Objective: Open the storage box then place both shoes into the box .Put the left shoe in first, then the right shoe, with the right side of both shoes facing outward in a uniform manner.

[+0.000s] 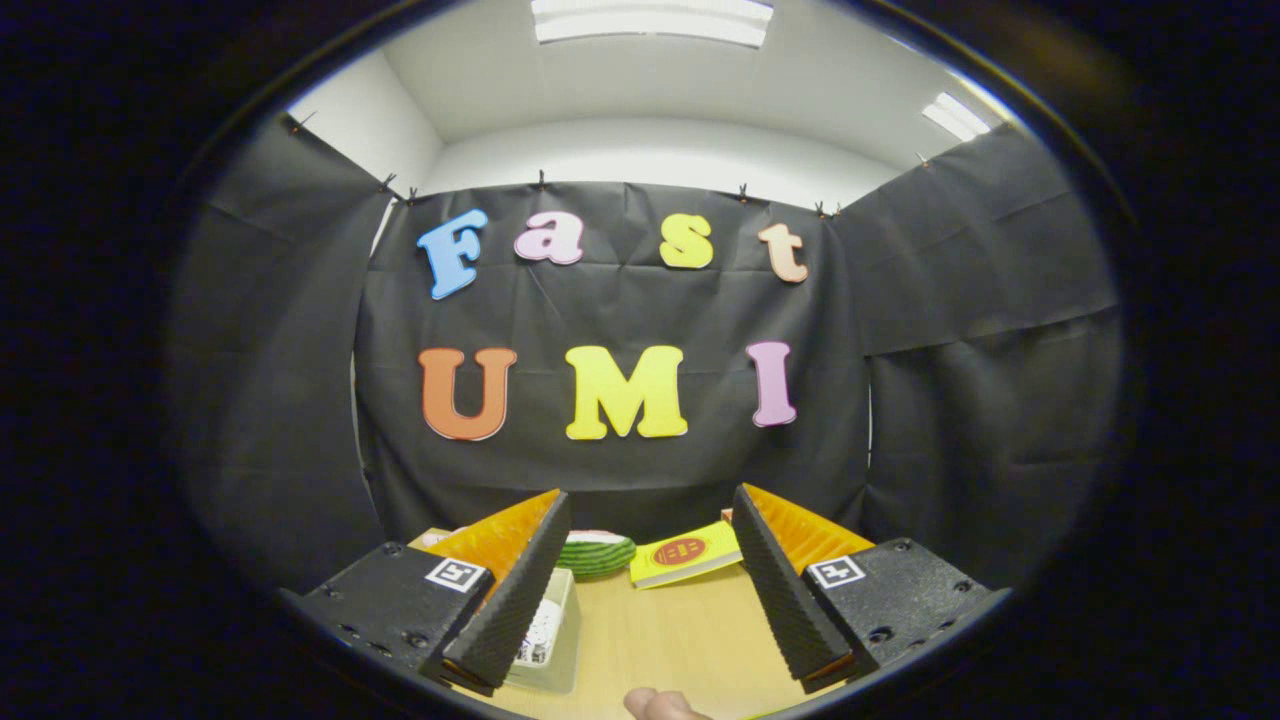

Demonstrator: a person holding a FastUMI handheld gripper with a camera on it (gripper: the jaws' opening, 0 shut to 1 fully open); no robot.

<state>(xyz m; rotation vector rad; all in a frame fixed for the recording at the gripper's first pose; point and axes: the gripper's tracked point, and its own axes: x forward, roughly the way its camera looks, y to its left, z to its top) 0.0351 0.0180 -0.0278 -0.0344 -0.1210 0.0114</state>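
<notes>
Two jaws of the gripper stand wide apart, holding nothing, above the wooden table. A clear storage box bearing an unreadable label lies just inside the left jaw. Beyond the jaws lie a watermelon-slice toy and a yellow booklet with a red emblem; its writing is illegible. A fingertip shows nearest the camera.

you have one yellow packet, one green striped thing, one clear box, one fingertip and two ribbed fingers on your open gripper.
</notes>
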